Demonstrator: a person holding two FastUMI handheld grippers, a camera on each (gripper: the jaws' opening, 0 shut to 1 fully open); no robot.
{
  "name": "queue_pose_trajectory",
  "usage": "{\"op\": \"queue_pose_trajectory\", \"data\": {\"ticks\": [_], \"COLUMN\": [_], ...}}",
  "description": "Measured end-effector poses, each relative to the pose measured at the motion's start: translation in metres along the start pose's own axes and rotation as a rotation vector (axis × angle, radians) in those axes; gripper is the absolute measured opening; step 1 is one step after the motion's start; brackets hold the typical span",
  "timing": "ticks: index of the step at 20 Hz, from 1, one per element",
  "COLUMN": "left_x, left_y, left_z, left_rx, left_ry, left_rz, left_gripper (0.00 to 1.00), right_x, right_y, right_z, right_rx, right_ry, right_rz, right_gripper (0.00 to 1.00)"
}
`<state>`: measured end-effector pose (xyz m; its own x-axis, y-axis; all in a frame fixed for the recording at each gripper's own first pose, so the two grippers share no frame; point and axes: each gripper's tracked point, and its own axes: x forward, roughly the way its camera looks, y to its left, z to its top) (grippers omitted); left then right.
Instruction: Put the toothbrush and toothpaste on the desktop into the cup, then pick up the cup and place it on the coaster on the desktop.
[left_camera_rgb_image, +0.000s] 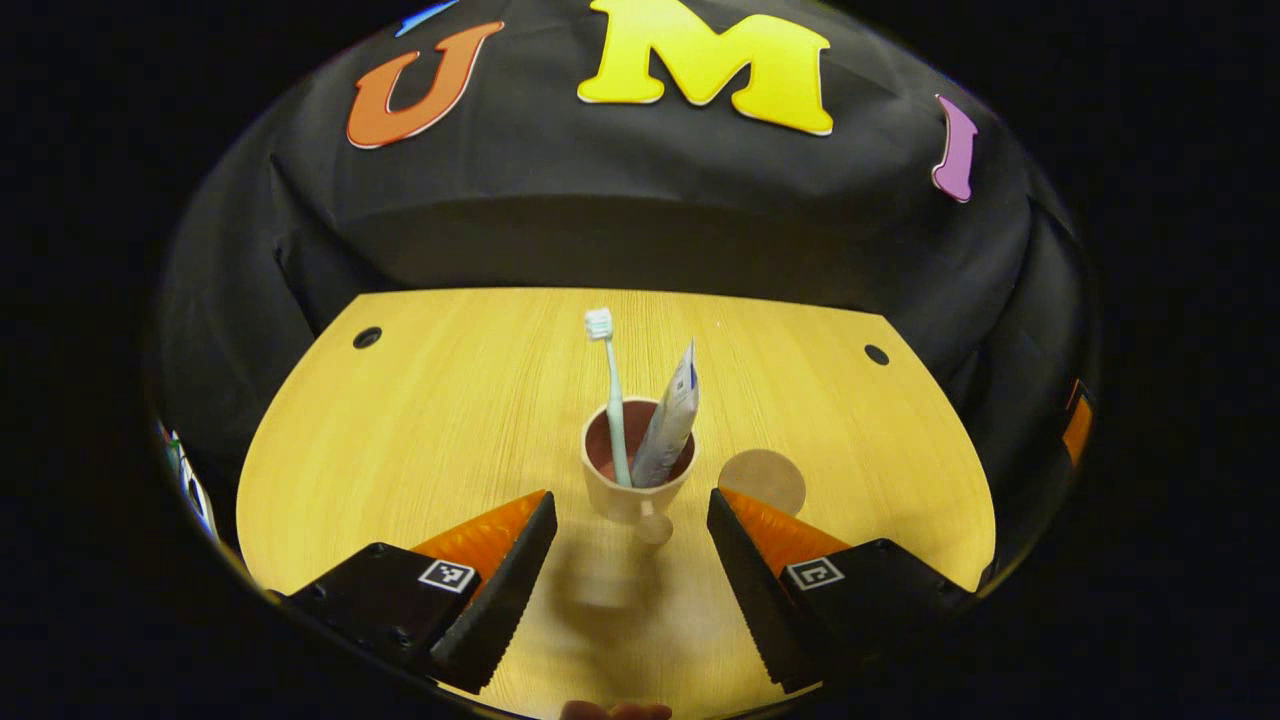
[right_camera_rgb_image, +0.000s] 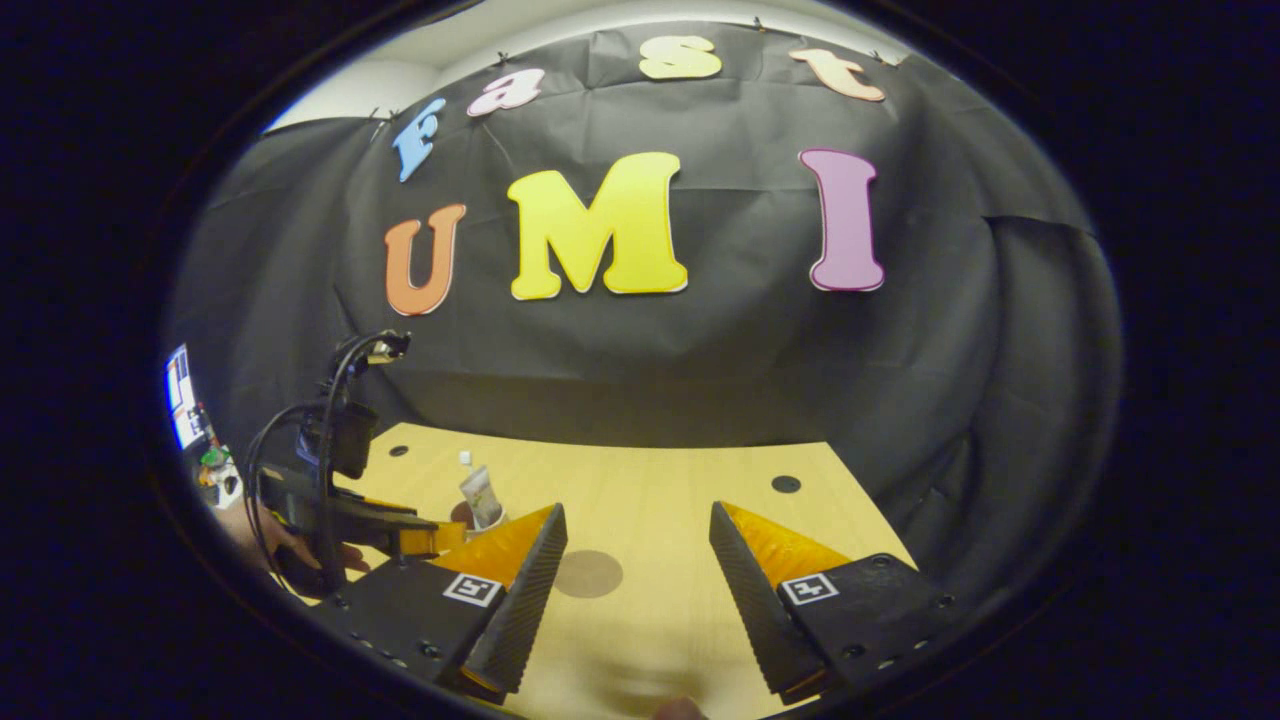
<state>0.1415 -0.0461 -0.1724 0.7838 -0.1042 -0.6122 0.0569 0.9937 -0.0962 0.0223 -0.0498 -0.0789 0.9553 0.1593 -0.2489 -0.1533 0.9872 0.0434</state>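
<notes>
Closest to the lens in the left gripper view, the left gripper (left_camera_rgb_image: 632, 515) hangs low over the wooden desktop (left_camera_rgb_image: 420, 430) with its 2 fingers spread wide and nothing between them. Just ahead of the gap, slightly nearer the left finger, the cup (left_camera_rgb_image: 634, 478) stands upright on the desktop, its small handle turned back toward the claw and neither finger touching it. Inside the cup, the toothbrush (left_camera_rgb_image: 612, 395) stands almost straight on the left with its bristle head up, and the toothpaste (left_camera_rgb_image: 670, 420) tube leans to the right against the rim. Right of the cup, just beyond the tip of the right finger, the round coaster (left_camera_rgb_image: 762, 480) lies flat on the desktop, close beside the cup but apart from it. In the right gripper view, the right gripper (right_camera_rgb_image: 638, 530) is likewise released, fingers wide apart and empty, held over the near edge of the desktop. Off to its left and farther away, a hand (right_camera_rgb_image: 300, 555) holds the left gripper with dark cables looping above it, and the cup with the tube sits just past the right gripper's left finger. Between the right gripper's fingers, toward the left one, the coaster shows as a dark disc.
</notes>
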Motion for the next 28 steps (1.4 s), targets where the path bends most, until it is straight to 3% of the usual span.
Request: {"op": "queue_pose_trajectory", "data": {"ticks": [10,14,15,16,18,20,21,22,23,24,26,28], "left_x": [0.039,0.04,0.039,0.038,0.037,0.035,0.033,0.032,0.03,0.027,0.023,0.017], "left_y": [0.002,0.001,0.0,0.0,-0.002,-0.004,-0.004,-0.005,-0.006,-0.006,-0.004,-0.005], "left_z": [-0.035,-0.044,-0.044,-0.043,-0.042,-0.04,-0.038,-0.035,-0.031,-0.027,-0.022,-0.015], "left_rx": [-0.007,-0.018,-0.016,-0.015,-0.016,-0.018,-0.015,-0.01,-0.005,-0.002,0.007,0.034], "left_ry": [0.182,0.225,0.23,0.231,0.242,0.251,0.25,0.25,0.247,0.241,0.24,0.23], "left_rz": [0.022,0.019,0.022,0.022,0.026,0.027,0.029,0.029,0.028,0.036,0.067,0.075], "left_gripper": [0.97,0.86,0.89,0.78,0.7,0.64,0.67,0.55,0.57,0.43,0.31,0.29], "right_x": [-0.006,-0.011,-0.012,-0.013,-0.015,-0.017,-0.019,-0.021,-0.023,-0.024,-0.027,-0.027], "right_y": [-0.027,-0.031,-0.032,-0.034,-0.037,-0.037,-0.038,-0.04,-0.041,-0.043,-0.046,-0.047], "right_z": [-0.008,-0.012,-0.013,-0.014,-0.017,-0.018,-0.019,-0.021,-0.022,-0.022,-0.024,-0.024], "right_rx": [0.027,0.031,0.033,0.037,0.049,0.063,0.063,0.06,0.056,0.055,0.058,0.071], "right_ry": [0.042,0.058,0.063,0.067,0.076,0.083,0.085,0.088,0.091,0.094,0.1,0.106], "right_rz": [-0.035,-0.04,-0.042,-0.045,-0.051,-0.052,-0.054,-0.058,-0.061,-0.063,-0.069,-0.07], "right_gripper": [0.86,0.86,0.86,0.86,0.86,0.86,0.86,0.86,0.86,0.86,0.86,0.86]}}
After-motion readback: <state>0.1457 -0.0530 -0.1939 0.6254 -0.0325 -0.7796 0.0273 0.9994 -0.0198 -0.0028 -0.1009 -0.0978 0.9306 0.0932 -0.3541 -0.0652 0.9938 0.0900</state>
